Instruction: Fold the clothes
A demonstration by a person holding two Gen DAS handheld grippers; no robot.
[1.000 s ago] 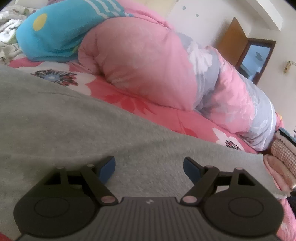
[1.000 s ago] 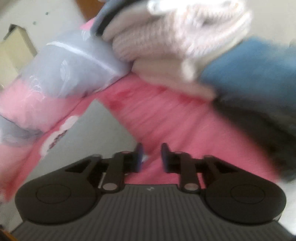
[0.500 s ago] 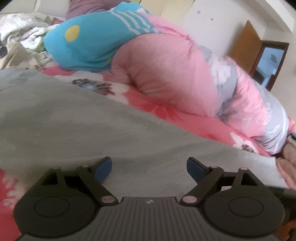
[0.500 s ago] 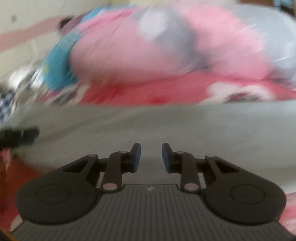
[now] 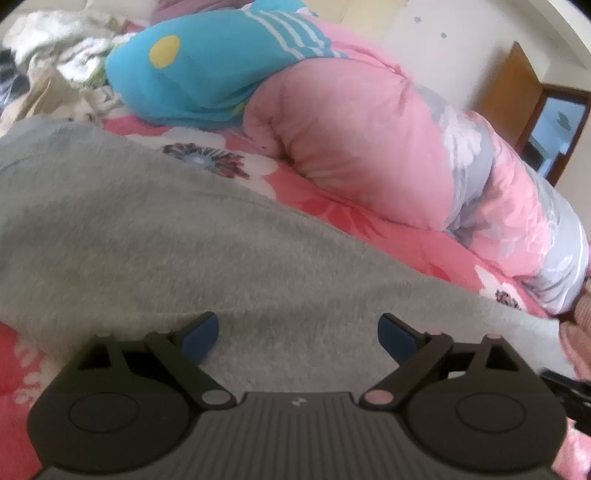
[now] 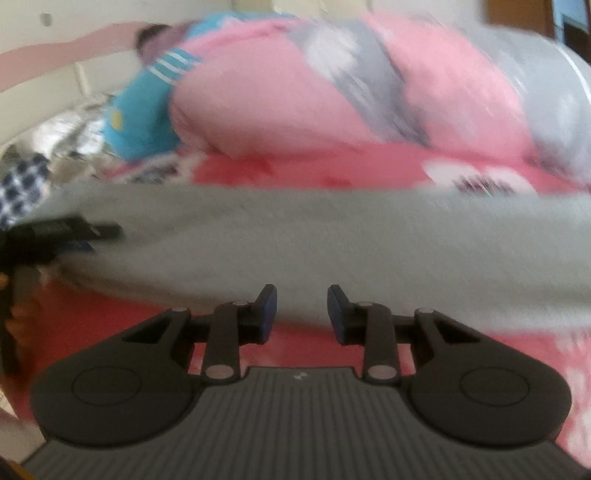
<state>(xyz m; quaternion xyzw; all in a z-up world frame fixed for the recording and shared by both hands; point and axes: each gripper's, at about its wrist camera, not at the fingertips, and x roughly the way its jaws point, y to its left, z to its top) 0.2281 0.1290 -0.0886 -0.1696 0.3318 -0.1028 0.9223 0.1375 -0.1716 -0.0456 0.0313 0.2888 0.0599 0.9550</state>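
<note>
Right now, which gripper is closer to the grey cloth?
Left. The left gripper is over the grey cloth, jaws wide open with cloth between them. The right gripper sits just short of its near edge, jaws partly open.

Bed (image 5: 388, 225) covered by pink-red floral sheet. Rolled pink-and-grey floral quilt (image 5: 369, 147) lies along far side. Teal pillow (image 5: 207, 70) with yellow dot, white stripes rests against quilt's left end. Crumpled pale bedding (image 5: 55, 55) heaped at far left. Off-white wall (image 5: 443, 33) behind, small star-shaped marks on it. Brown wooden door (image 5: 517, 88) at right, dark-framed opening (image 5: 561, 122) beside it. Soft daylight. Right wrist view blurred; blue-white checked cloth (image 6: 22, 184) at left edge.
</note>
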